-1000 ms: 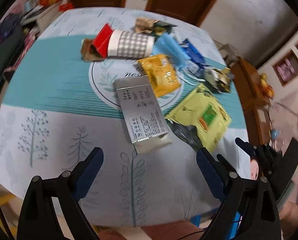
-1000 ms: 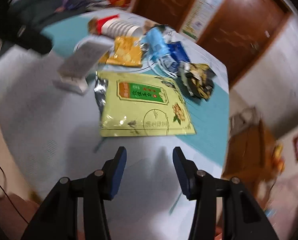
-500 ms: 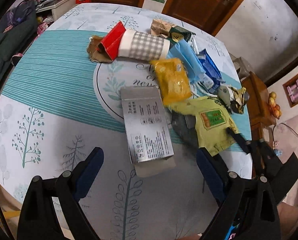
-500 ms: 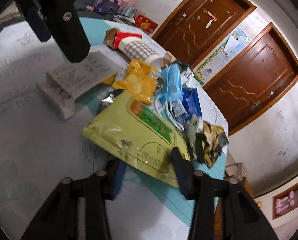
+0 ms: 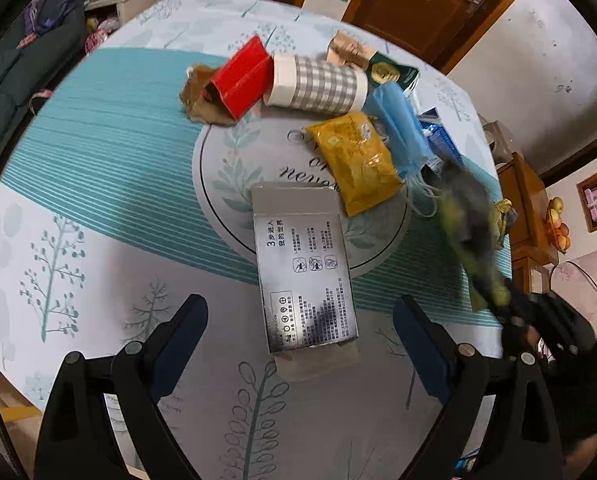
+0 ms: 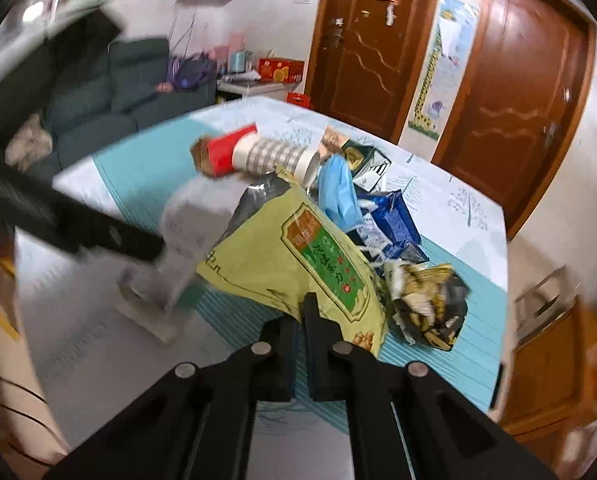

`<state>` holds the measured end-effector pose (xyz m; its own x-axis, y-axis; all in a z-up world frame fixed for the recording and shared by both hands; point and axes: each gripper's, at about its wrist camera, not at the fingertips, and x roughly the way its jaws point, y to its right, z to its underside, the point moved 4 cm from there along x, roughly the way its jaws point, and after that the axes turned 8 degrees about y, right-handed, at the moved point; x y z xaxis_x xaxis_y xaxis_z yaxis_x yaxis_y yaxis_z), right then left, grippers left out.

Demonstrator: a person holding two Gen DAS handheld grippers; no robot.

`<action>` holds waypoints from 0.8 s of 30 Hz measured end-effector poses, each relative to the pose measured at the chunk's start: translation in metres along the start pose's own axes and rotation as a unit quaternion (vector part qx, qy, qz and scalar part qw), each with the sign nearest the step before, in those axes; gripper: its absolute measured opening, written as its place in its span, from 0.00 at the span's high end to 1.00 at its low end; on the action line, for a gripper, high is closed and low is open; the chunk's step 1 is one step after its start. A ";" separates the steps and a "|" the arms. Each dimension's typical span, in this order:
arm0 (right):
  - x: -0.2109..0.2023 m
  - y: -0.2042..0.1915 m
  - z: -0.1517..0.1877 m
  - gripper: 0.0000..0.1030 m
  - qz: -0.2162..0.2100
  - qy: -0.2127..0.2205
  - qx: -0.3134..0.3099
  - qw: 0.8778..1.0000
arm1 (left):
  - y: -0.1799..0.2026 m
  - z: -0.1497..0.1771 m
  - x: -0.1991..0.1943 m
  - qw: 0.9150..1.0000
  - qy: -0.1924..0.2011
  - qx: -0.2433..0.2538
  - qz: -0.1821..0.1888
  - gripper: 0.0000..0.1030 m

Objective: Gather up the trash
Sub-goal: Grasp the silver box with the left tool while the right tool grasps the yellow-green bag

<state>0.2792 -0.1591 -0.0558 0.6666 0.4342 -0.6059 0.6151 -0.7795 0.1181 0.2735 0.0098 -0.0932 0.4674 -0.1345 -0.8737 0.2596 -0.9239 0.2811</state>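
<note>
— What's on the patterned tablecloth (image 5: 98, 208)?
— Litter. The left gripper (image 5: 298, 344) is spread wide over the grey carton (image 5: 304, 264).
— The right gripper (image 6: 300, 328)?
— Pinching the green packet (image 6: 298, 256), lifted beside that carton; blurred in the left view.

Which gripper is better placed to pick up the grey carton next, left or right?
Left. The left gripper is open and empty, its fingers either side of the grey carton lying flat on the table. The right gripper is shut on the yellow-green pouch, which it holds lifted.
</note>
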 end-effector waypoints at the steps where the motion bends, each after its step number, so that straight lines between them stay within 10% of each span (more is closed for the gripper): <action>1: -0.004 0.001 0.000 0.99 -0.005 0.003 0.011 1.000 | 0.000 0.000 0.005 1.000 -0.007 -0.003 -0.002 0.10; 11: -0.027 0.023 -0.013 1.00 -0.035 0.014 0.137 0.990 | 0.029 -0.010 0.047 0.996 -0.057 0.031 -0.068 0.12; 13: -0.029 0.023 -0.011 1.00 -0.034 0.013 0.146 0.989 | 0.033 -0.010 0.055 0.994 -0.066 0.039 -0.080 0.41; 24: -0.052 0.014 -0.003 1.00 -0.041 0.021 0.212 0.976 | 0.032 0.011 0.020 0.995 -0.047 0.071 -0.057 0.43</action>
<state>0.2542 -0.1917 -0.0201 0.6444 0.5144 -0.5659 0.4432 -0.8542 -0.2718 0.2817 -0.0268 -0.1057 0.3589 -0.0526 -0.9319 0.1811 -0.9755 0.1248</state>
